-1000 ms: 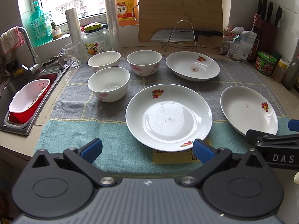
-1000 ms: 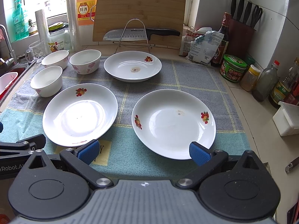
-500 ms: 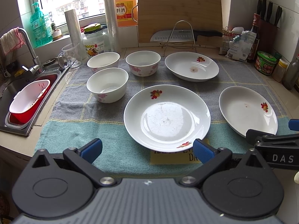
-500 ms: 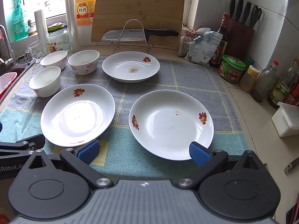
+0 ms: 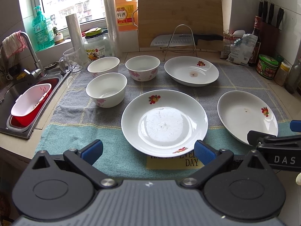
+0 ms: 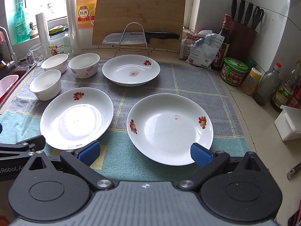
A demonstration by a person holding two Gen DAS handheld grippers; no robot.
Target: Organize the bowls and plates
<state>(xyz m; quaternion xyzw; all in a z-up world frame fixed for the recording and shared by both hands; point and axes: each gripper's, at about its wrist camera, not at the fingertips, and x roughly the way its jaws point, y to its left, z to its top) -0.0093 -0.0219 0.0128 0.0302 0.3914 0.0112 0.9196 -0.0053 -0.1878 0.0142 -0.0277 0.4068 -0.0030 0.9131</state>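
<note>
Three white plates with fruit prints lie on a grey and teal towel [image 5: 79, 113]: a middle plate [image 5: 164, 122] [image 6: 77, 117], a right plate [image 5: 246, 116] [image 6: 169, 128] and a far plate [image 5: 191, 70] [image 6: 130, 69]. Three white bowls with pink flowers stand at the left: a near bowl [image 5: 106, 89] [image 6: 45, 84], a back-left bowl [image 5: 103, 66] [image 6: 55, 63] and a back-right bowl [image 5: 142, 67] [image 6: 84, 65]. My left gripper [image 5: 147, 151] is open just short of the middle plate's near rim. My right gripper [image 6: 144, 153] is open at the right plate's near rim, holding nothing.
A sink [image 5: 11, 101] with a red and white strainer [image 5: 30, 103] lies at the left. A cutting board [image 5: 180, 18], a knife on a wire rack [image 5: 186, 38], jars and bottles line the back. More bottles and a white box [image 6: 287, 122] stand at the right.
Both grippers have eased slightly forward toward the plates; the plates' near rims now sit closer to the fingertips. Nothing on the towel has moved.
</note>
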